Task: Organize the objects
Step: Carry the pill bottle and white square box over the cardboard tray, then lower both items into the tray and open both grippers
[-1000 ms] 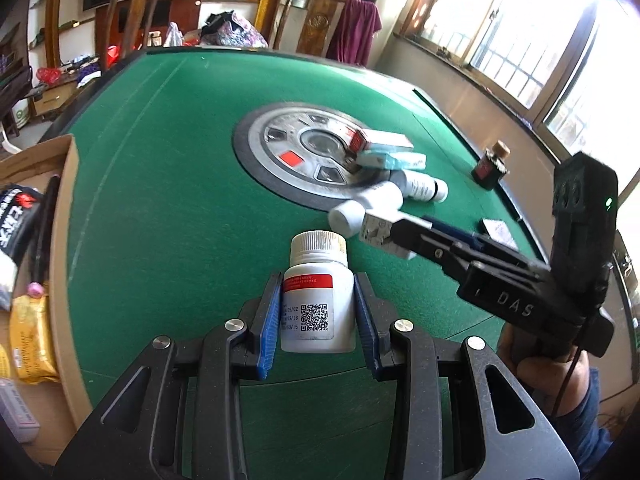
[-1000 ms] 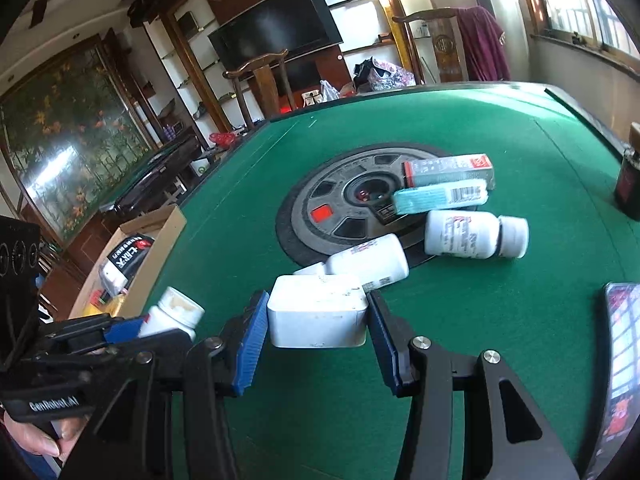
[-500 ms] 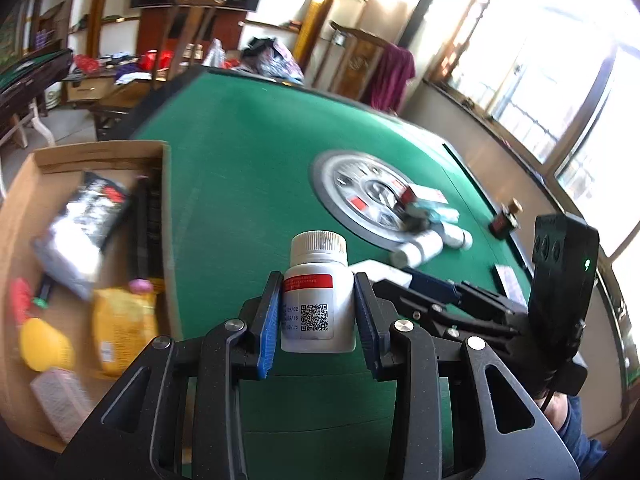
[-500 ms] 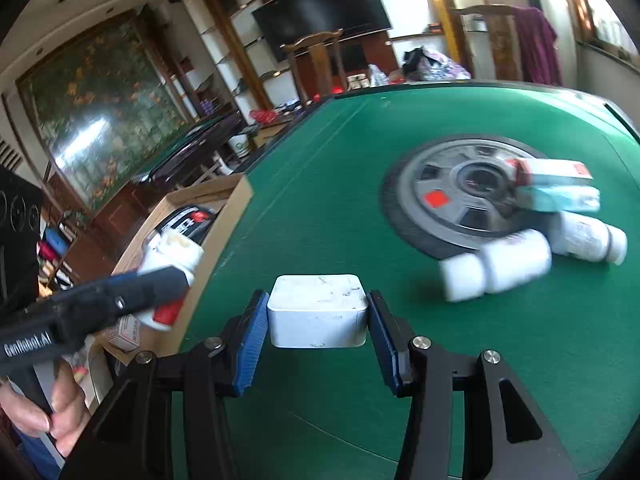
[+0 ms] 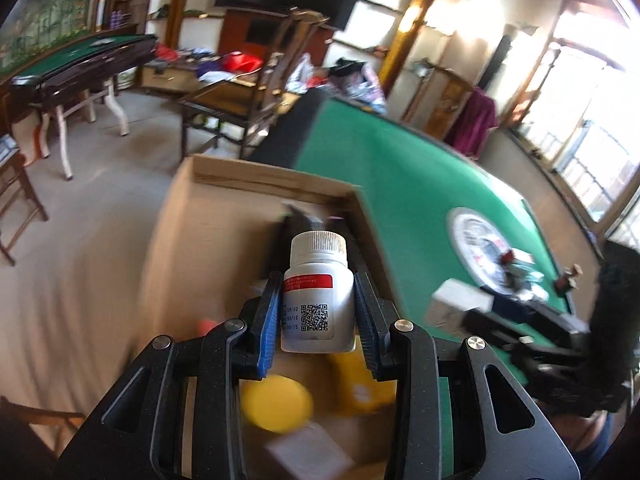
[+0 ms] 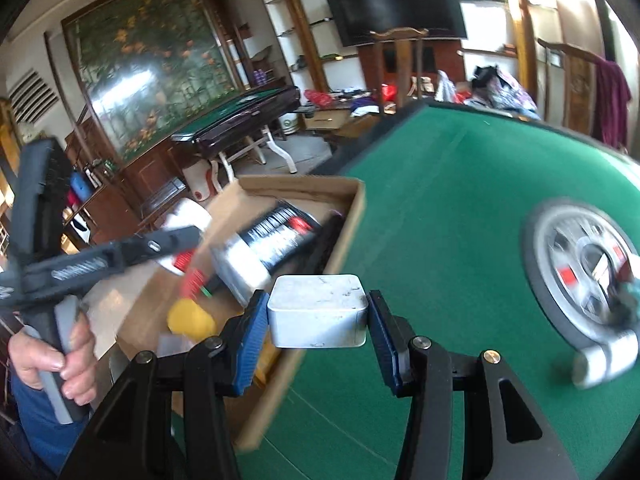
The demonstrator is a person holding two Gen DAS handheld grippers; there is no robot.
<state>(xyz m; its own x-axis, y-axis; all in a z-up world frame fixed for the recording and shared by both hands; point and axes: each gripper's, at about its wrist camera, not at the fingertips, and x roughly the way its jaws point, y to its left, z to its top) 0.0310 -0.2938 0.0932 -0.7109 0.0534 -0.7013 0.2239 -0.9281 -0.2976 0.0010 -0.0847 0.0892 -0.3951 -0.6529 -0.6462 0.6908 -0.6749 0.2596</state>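
My left gripper (image 5: 318,312) is shut on a white pill bottle (image 5: 318,300) with a red label and a QR code, held upright above the open cardboard box (image 5: 224,184). My right gripper (image 6: 318,320) is shut on a small white rectangular box (image 6: 318,310), held over the green table near the cardboard box's right wall (image 6: 344,232). The left gripper and its bottle (image 6: 186,218) show above the box in the right wrist view. The right gripper with its white box (image 5: 458,306) shows at the right of the left wrist view.
The cardboard box holds a black-and-white packet (image 6: 264,244), a yellow round thing (image 5: 278,402), a yellow pack (image 5: 356,380) and other items. The green table (image 6: 440,200) carries a grey round centre plate (image 6: 580,264) with boxes and a lying white bottle (image 6: 604,356).
Both grippers have swung left from the table's centre toward the cardboard box, each still holding its object. The left gripper now hangs over the box.
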